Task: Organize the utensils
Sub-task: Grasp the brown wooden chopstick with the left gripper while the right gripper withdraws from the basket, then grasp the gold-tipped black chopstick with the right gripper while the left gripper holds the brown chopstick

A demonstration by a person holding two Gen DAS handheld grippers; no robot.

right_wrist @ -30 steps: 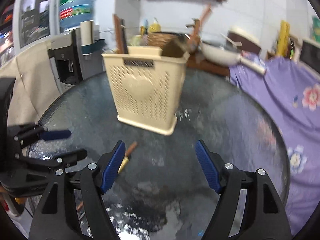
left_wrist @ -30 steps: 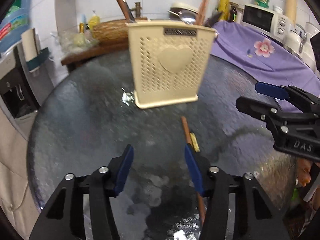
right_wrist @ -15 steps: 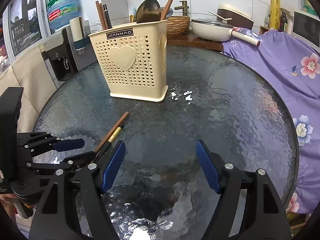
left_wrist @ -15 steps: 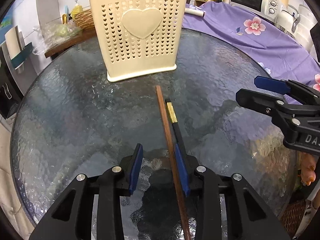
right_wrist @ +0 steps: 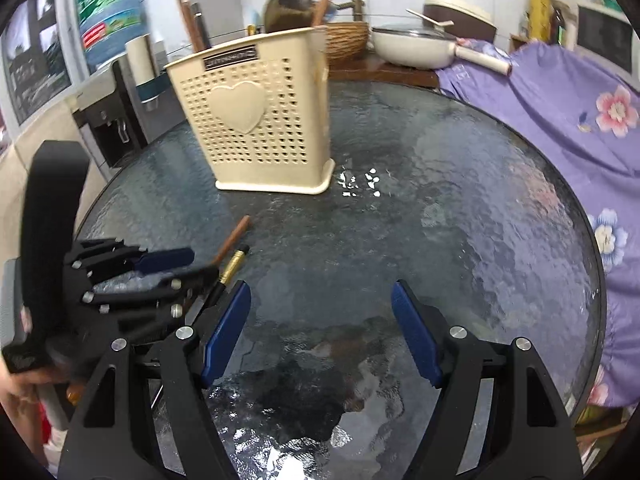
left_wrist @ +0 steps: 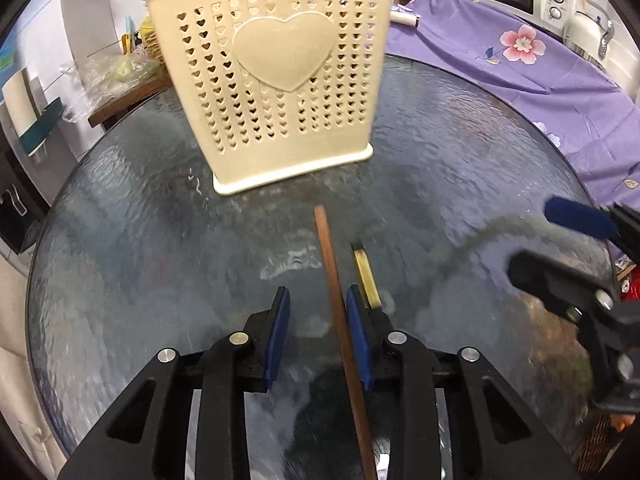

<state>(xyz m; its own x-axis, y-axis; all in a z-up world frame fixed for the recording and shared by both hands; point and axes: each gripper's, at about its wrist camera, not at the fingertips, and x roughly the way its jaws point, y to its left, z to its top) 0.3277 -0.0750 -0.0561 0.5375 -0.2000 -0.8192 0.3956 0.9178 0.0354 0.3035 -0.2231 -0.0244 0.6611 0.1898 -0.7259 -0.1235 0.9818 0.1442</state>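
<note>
The left claw (left_wrist: pixel 316 336) sits low over the round, dark textured-glass counter (left_wrist: pixel 132 240) with its blue-padded fingers apart, and the long reddish-brown wooden chopstick (left_wrist: pixel 332 280) runs up between them, lying close against the right-hand pad while the left-hand pad stands clear of it. Just beside that pad, on its outer side, lies the black chopstick with a gold band (left_wrist: pixel 366 276), so only the wooden one is inside the gap. The step in hand looks like closing on the wooden chopstick, and doing it well probably means centring the stick between the pads first, so that the closing fingers do not roll it sideways or nudge the gold-banded one; a grip nearer the middle of the stick than its far tip should keep it from swinging when lifted, and a thin round stick on slick glass is likely to skid if the pads come down unevenly. Whether the pads already touch the glass cannot be told. The cream plastic utensil holder with heart-shaped holes and a raised heart (left_wrist: pixel 280 80) stands upright farther along the counter, beyond the stick's tip, already holding a dark spoon (right_wrist: pixel 288 6) and other sticks, and it is the likely destination. The right claw (right_wrist: pixel 320 332) hovers wide apart over bare glass, holding nothing, well to the right of both chopsticks.
</note>
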